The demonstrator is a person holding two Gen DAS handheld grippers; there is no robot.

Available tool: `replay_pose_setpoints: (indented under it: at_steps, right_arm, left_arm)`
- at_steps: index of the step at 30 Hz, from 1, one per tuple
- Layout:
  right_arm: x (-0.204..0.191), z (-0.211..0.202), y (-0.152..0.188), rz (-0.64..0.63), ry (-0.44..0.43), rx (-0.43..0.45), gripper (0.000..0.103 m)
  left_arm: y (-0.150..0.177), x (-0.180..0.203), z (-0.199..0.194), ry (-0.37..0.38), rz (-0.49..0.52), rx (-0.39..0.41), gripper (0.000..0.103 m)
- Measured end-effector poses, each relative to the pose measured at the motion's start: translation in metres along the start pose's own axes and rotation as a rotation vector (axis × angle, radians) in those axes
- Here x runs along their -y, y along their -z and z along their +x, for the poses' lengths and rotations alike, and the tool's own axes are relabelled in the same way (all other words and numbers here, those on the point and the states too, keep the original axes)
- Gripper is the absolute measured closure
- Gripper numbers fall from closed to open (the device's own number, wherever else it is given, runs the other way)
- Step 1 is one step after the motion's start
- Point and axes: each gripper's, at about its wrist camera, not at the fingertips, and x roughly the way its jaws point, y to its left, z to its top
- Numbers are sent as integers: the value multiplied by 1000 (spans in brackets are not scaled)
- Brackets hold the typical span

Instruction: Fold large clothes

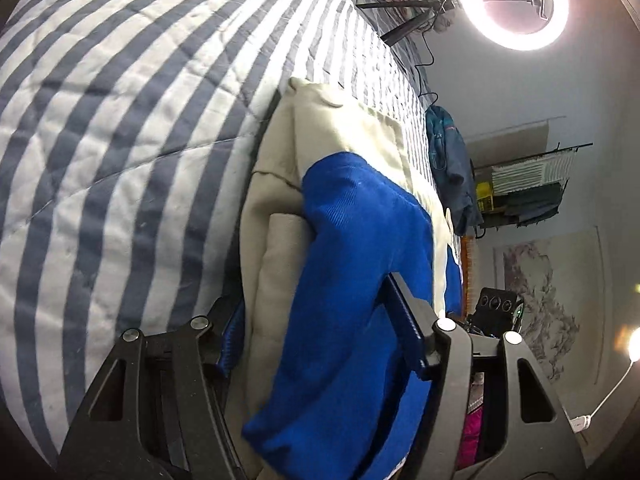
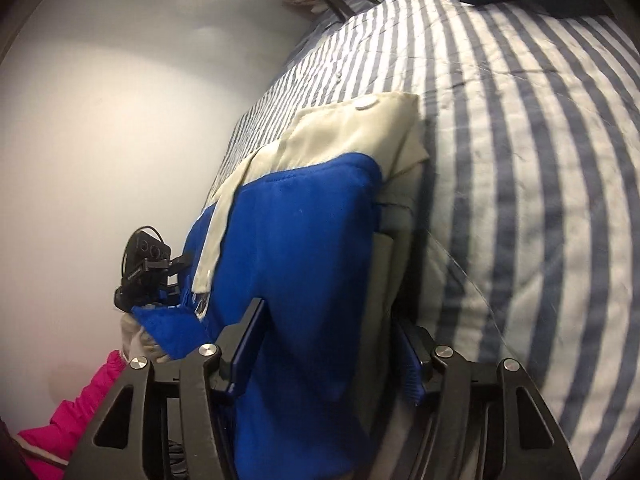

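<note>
A thick folded garment point(image 1: 352, 240), blue and cream, lies along the edge of the striped bed quilt point(image 1: 120, 140). My left gripper point(image 1: 320, 332) straddles its near end. One finger point(image 1: 408, 320) presses into the blue cloth and the other is partly hidden behind the cream layers. In the right wrist view the same garment point(image 2: 304, 240) fills the gap of my right gripper point(image 2: 330, 348). Its left finger point(image 2: 248, 340) digs into the blue fabric, and the other sits against the cream side by the quilt point(image 2: 540, 160). A cream placket with a snap button point(image 2: 366, 103) lies on top.
A bright ring light point(image 1: 514, 0) on a stand shines beyond the bed. A teal jacket point(image 1: 448, 160) hangs beside a shelf rack point(image 1: 520, 188). Pink clothing point(image 2: 80, 408) lies off the bed edge, near a black device point(image 2: 146, 276). A plain wall point(image 2: 120, 120) lies behind.
</note>
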Motion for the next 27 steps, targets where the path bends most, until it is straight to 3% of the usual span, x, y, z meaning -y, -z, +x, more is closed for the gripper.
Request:
replay_pose_setpoints:
  at_steps: [3, 8, 10, 22, 27]
  right_arm:
    - [-8, 3, 1, -2, 20, 10, 43]
    - [-44, 1, 9, -61, 119, 18, 60]
    - [-59, 1, 10, -92, 164, 28, 65]
    - [-151, -6, 27, -292, 429, 46, 75]
    - [-168, -21, 41, -354, 500, 36, 76]
  left_arm:
    - [3, 9, 2, -62, 35, 15, 48]
    - [8, 39, -1, -158, 125, 44, 70]
    - [10, 51, -2, -187, 166, 55, 73]
    - [42, 112, -17, -256, 334, 110, 78]
    - [62, 135, -19, -257, 397, 114, 78]
